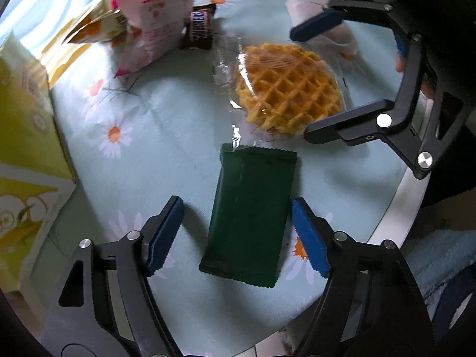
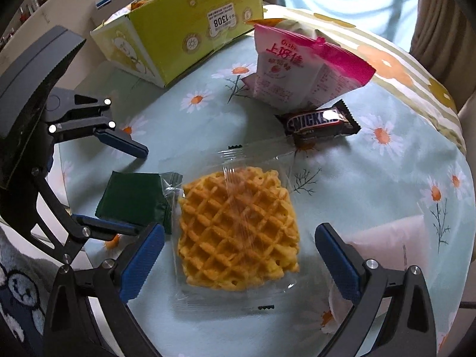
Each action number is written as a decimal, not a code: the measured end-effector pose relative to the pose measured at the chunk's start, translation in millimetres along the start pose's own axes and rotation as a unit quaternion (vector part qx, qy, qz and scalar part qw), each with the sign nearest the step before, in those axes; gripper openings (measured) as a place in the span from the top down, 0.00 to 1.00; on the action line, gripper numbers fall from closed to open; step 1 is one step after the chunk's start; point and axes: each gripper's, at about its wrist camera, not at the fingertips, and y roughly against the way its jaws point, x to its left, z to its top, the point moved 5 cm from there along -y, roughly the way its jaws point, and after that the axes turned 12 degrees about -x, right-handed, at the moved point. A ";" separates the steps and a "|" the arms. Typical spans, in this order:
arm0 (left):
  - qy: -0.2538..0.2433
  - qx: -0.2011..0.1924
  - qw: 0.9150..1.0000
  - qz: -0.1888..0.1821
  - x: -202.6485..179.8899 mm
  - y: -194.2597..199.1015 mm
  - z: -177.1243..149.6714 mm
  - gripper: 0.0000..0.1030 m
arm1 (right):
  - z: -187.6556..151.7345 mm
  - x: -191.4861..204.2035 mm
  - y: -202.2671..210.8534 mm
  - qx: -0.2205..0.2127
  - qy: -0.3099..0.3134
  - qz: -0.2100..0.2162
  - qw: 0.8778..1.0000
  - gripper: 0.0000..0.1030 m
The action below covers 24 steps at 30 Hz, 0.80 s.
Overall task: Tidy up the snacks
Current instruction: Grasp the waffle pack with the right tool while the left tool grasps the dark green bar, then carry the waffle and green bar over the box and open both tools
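Straddling green packet (image 1: 250, 217), left gripper (image 1: 238, 235) jaws wide, long axis along fingers; right gripper (image 2: 238, 261) gaping, empty, over waffle (image 2: 238, 229).

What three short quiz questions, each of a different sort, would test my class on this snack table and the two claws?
1. True or false: the left claw is shut on the dark green packet.
2. Multiple choice: the right claw is open around which snack? A) Snickers bar B) wrapped waffle C) pink and white snack bag
3. Fill in: the yellow-green carton bears a label with the number ____.

Key
1. False: its jaws stand open on either side of the packet.
2. B
3. 1308
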 end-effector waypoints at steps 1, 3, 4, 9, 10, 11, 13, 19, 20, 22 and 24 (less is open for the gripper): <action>-0.005 0.002 1.000 -0.002 -1.4 -0.1 1.2 0.38 | 0.4 0.4 -2.1 0.005 0.003 0.000 1.000 0.02; -0.015 0.005 1.000 -0.007 -4.8 -0.4 6.0 0.50 | 3.6 3.7 -11.3 0.012 0.009 -0.003 1.000 0.02; -0.020 0.005 1.000 -0.008 -5.7 0.3 7.2 0.58 | 4.2 4.5 -12.4 0.016 0.013 -0.004 1.000 0.02; -0.017 0.010 1.000 -0.010 -5.2 -2.1 14.1 0.60 | 10.5 12.7 -23.2 0.028 0.021 -0.005 0.999 0.02; -0.016 0.010 1.000 -0.008 -3.7 -1.2 14.0 0.60 | 12.8 14.6 -24.9 0.028 0.023 -0.004 0.999 0.02; -0.016 0.009 1.000 -0.005 -2.1 -1.4 14.7 0.60 | 14.7 15.7 -26.0 0.030 0.026 -0.004 0.999 0.02; -0.012 0.008 1.000 -0.002 2.1 1.1 11.5 0.60 | 17.8 19.0 -30.2 0.033 0.035 -0.005 0.999 0.02; -0.003 0.010 1.000 0.004 12.4 4.4 6.2 0.60 | 16.9 34.5 -44.4 0.053 0.086 -0.021 0.995 0.03; -0.002 0.010 1.000 0.005 15.0 3.5 5.4 0.60 | 17.1 37.4 -46.5 0.055 0.095 -0.023 0.994 0.03; 0.002 0.010 1.000 0.006 16.4 2.3 4.3 0.60 | 17.3 42.8 -51.7 0.061 0.106 -0.020 0.992 0.07; 0.007 0.009 1.000 0.007 18.1 1.6 1.9 0.60 | 14.8 46.8 -54.6 0.065 0.109 -0.012 0.992 0.16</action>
